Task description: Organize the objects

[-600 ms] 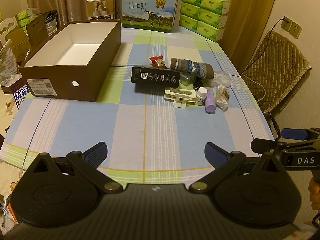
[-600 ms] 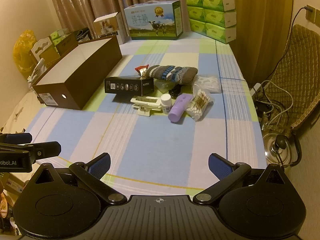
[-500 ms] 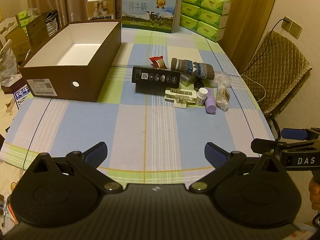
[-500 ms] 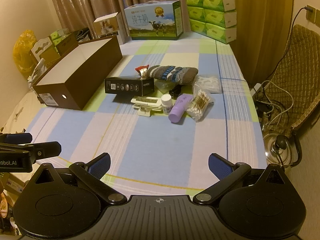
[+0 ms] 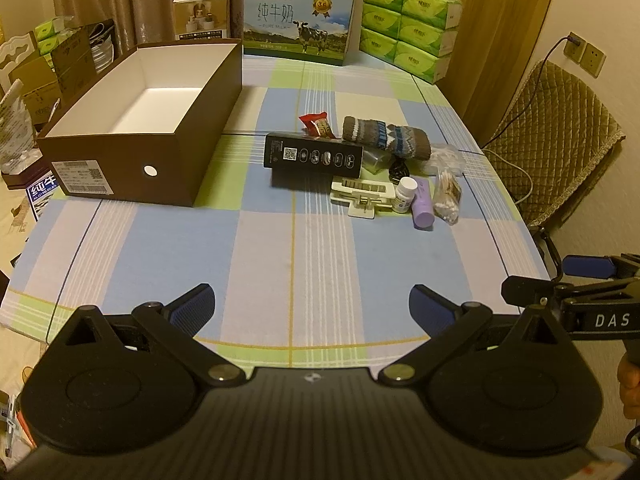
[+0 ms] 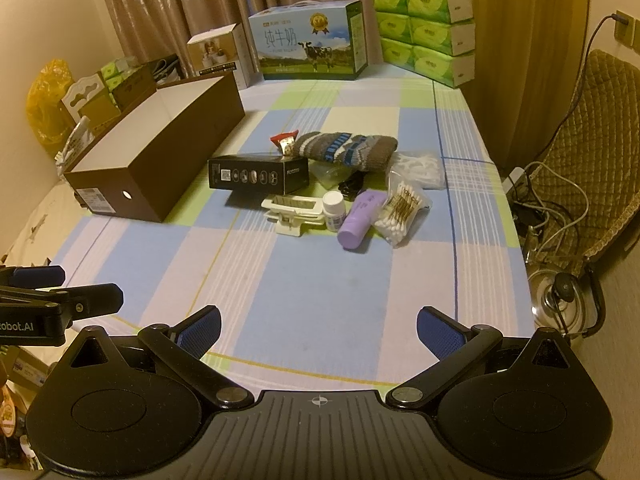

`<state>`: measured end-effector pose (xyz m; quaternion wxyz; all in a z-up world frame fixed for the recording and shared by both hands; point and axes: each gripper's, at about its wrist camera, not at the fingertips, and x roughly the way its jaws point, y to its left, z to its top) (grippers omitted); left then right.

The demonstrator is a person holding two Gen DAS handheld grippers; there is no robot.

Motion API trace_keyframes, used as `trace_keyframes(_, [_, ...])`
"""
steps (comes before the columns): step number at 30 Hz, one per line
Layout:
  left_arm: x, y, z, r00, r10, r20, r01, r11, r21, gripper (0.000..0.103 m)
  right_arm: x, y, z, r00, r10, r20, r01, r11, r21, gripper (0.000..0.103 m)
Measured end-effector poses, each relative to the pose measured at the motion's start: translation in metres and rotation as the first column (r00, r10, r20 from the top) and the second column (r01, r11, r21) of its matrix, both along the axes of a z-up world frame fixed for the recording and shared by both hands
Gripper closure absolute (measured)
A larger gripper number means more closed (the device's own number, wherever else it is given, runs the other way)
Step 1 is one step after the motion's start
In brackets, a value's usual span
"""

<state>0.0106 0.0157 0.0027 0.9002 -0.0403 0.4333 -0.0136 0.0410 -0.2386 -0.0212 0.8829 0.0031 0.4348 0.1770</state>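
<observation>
Nothing has shifted since the frames a moment earlier: both grippers hang motionless over the near edge of the checked table (image 5: 304, 264), and the clutter lies untouched. Left gripper (image 5: 311, 307) and right gripper (image 6: 319, 328) each stand with jaws spread wide and nothing between them, tilted downward toward the cloth, apparently poised before a 1st pick. In the left wrist view the open brown box (image 5: 132, 172) sits at 10 o'clock, its white interior bare, likely the destination for sorting. A loose heap waits at 1 o'clock, well apart from both grippers: a black carton (image 5: 314, 156), a knitted sock (image 5: 384, 136) behind it, a red snack wrapper (image 5: 318, 123), a cream clip (image 5: 362, 194), a white pill bottle (image 5: 405, 195), a purple tube (image 5: 424, 205) and a bag of cotton swabs (image 5: 447, 196), several touching. The milk carton (image 5: 298, 22) and green tissue packs (image 5: 408, 20) line the far edge at 12 o'clock.
</observation>
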Motion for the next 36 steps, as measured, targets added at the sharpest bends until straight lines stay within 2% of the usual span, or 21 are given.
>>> trace_keyframes(24, [0.025, 0.008, -0.007, 0.999, -0.044, -0.027, 0.044, 0.999, -0.002, 0.001, 0.016, 0.01, -0.002, 0.999, -0.032, -0.024, 0.032, 0.999, -0.005, 0.002])
trace_keyframes(36, [0.049, 0.015, -0.009, 0.994, -0.099, -0.04, 0.099, 0.995, 0.002, 0.001, 0.029, 0.014, -0.003, 0.995, -0.099, -0.03, 0.099, 0.995, 0.003, 0.002])
